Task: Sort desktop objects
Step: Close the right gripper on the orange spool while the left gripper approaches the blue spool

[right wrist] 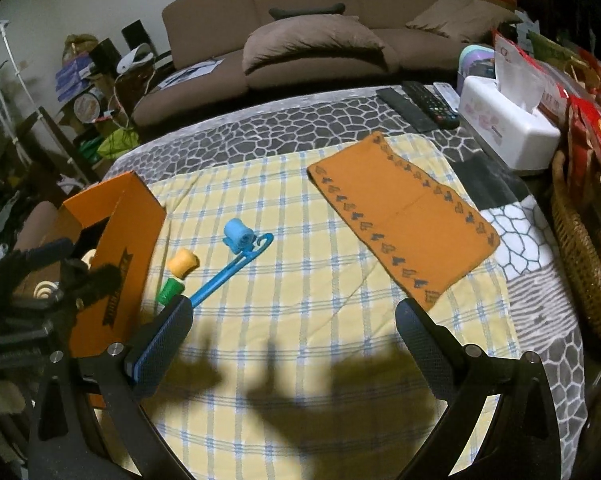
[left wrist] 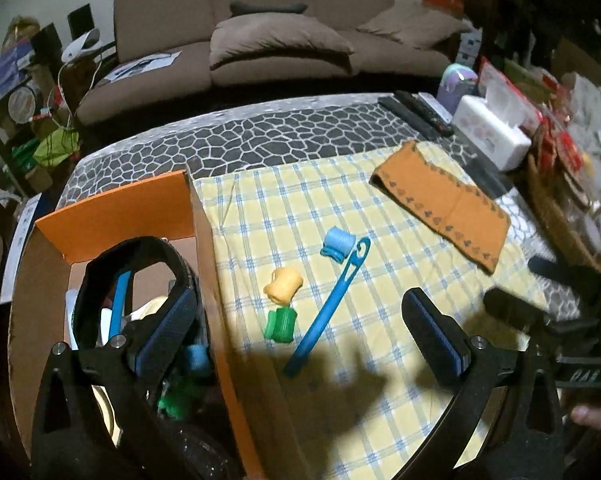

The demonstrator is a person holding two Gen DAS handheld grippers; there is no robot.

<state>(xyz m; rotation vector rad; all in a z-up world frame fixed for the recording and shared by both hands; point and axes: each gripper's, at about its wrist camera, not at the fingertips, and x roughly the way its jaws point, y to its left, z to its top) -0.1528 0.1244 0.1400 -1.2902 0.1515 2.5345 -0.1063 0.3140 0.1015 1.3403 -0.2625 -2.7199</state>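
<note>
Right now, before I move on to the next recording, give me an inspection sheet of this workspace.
Surface: yellow plaid cloth spread over a grey stone-pattern cover.
Job's things: blue spool, yellow spool, green spool and blue plastic needle lie loose on the cloth; orange box at its left edge already holds items.
Clutter: folded orange cloth, remote controls, white tissue box, wicker basket.
Grippers: left claw open, its left finger over the box; right claw open above the cloth, empty.
Cables: white cable by the far shelf.
Surroundings: brown sofa with cushions.
</note>
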